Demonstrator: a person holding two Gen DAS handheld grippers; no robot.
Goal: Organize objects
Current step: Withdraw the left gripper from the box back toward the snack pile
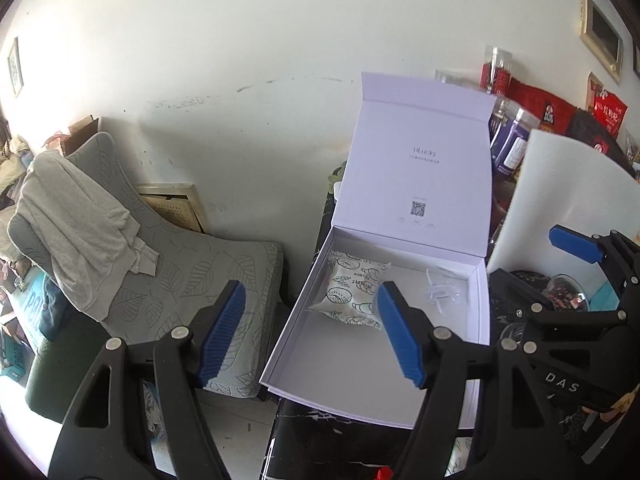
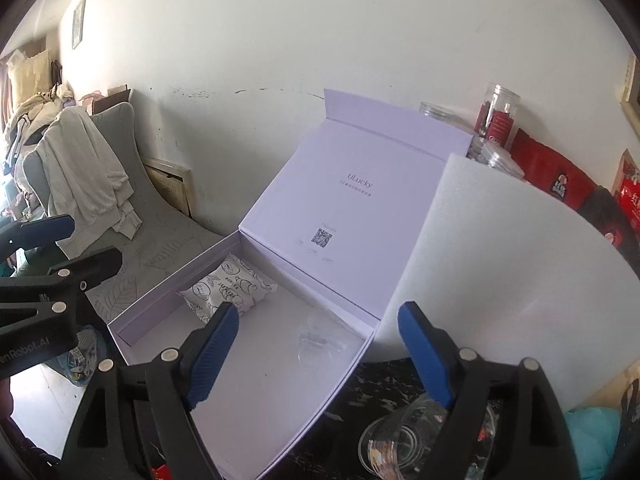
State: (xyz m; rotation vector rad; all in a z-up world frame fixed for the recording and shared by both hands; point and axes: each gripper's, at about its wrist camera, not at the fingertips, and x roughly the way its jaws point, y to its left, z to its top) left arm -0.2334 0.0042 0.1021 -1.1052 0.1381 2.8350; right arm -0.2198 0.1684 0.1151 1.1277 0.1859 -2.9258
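A white gift box [image 1: 344, 376] [image 2: 256, 392] lies open on a dark marble table, its lid standing up behind it. Inside lie a patterned sachet [image 1: 352, 292] [image 2: 228, 292] and a clear plastic piece [image 1: 442, 290] [image 2: 320, 340]. A white foam sheet [image 1: 560, 200] [image 2: 500, 272] leans upright to the right of the box. My left gripper [image 1: 310, 334] is open and empty, above the box's left front. My right gripper [image 2: 320, 354] is open and empty over the box's right front; it also shows in the left wrist view [image 1: 536, 258].
A clear glass bowl [image 2: 404, 444] [image 1: 566, 292] sits on the dark table [image 2: 384, 384] right of the box. Jars [image 2: 500, 116] and red packets [image 1: 536, 108] stand behind by the wall. A grey chair [image 1: 168, 264] with a cloth stands left, below the table.
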